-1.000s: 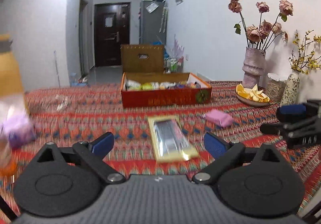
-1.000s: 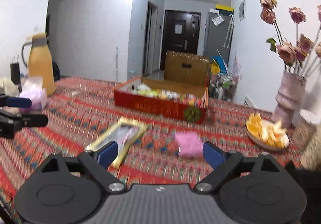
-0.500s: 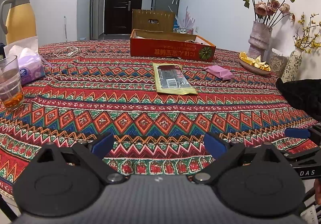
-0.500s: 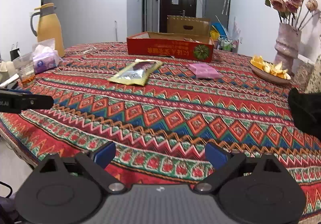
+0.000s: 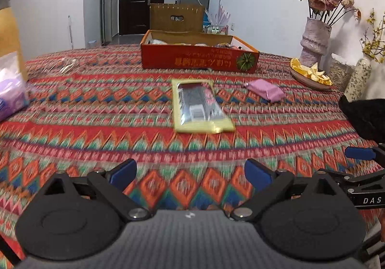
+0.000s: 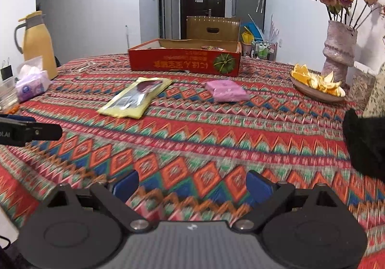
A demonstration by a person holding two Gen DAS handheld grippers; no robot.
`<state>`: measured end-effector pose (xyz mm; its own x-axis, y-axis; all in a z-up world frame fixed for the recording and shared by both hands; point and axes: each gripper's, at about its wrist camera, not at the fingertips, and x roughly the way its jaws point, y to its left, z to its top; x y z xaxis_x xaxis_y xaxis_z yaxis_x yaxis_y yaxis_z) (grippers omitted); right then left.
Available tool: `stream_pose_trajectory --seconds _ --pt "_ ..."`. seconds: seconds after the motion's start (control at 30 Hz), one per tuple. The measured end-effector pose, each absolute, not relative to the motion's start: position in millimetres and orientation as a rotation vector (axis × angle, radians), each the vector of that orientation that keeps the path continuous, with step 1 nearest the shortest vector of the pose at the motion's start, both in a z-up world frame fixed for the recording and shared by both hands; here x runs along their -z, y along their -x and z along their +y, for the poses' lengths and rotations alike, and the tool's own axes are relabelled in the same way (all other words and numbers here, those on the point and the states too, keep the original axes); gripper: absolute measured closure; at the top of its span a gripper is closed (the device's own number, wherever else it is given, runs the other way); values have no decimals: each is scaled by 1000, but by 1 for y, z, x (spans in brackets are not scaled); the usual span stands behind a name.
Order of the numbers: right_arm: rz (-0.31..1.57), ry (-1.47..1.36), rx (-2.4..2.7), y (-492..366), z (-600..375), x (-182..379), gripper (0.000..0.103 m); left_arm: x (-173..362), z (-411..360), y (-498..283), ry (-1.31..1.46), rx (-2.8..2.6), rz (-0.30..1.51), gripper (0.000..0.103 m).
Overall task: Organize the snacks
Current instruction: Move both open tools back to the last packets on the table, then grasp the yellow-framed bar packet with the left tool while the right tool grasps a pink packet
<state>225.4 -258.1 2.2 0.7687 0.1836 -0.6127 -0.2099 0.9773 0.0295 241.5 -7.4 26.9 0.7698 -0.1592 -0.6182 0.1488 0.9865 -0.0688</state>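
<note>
A flat yellow snack packet (image 5: 201,106) (image 6: 136,98) with a clear window lies mid-table. A pink packet (image 5: 266,89) (image 6: 226,90) rests to its right. Behind both stands an open red cardboard box (image 5: 199,57) (image 6: 185,62) holding several snacks. My left gripper (image 5: 190,172) hovers open over the cloth, short of the yellow packet, with nothing between its fingers. My right gripper (image 6: 192,184) is also open and empty, well short of the pink packet. Each wrist view catches the other gripper at its edge: the right one (image 5: 361,153) and the left one (image 6: 28,129).
A patterned red tablecloth (image 6: 216,139) covers the table. At the left stand a yellow thermos (image 6: 38,45) and a tissue pack (image 6: 32,84). At the right are a plate of orange peel (image 6: 317,83), a flower vase (image 6: 339,49) and a black sleeve (image 6: 365,143).
Both grippers pulled back to the table's near edge, then moved forward again toward the packets. They stayed open, and the packets and box have not moved.
</note>
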Motion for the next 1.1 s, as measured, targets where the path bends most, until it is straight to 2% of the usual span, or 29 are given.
stream_pose_trajectory --seconds 0.4,0.57,0.67,0.7,0.73,0.8,0.87,0.9,1.1 --pt "661 94 -249 -370 -266 -13 9 -11 -41 -402 4 153 731 5" --pt "690 84 -228 -434 -272 -1 12 12 -44 -441 22 163 797 5" --pt "706 82 -209 -466 -272 12 13 19 -47 -449 -3 156 746 6" --pt "713 74 -203 -473 -272 16 14 22 -50 -449 -30 154 728 9" --pt "718 66 -200 -481 -271 21 15 24 -53 -448 -57 147 705 18" --pt "713 35 -207 -485 -272 28 27 22 -53 -446 -62 165 690 26" --pt "698 26 -211 -483 -272 29 35 17 -51 -446 -46 175 691 36" --pt "693 27 -208 -482 -273 28 39 14 -50 -443 -40 199 685 52" --pt "684 1 -218 -479 -274 27 42 8 -50 -439 -14 237 692 59"
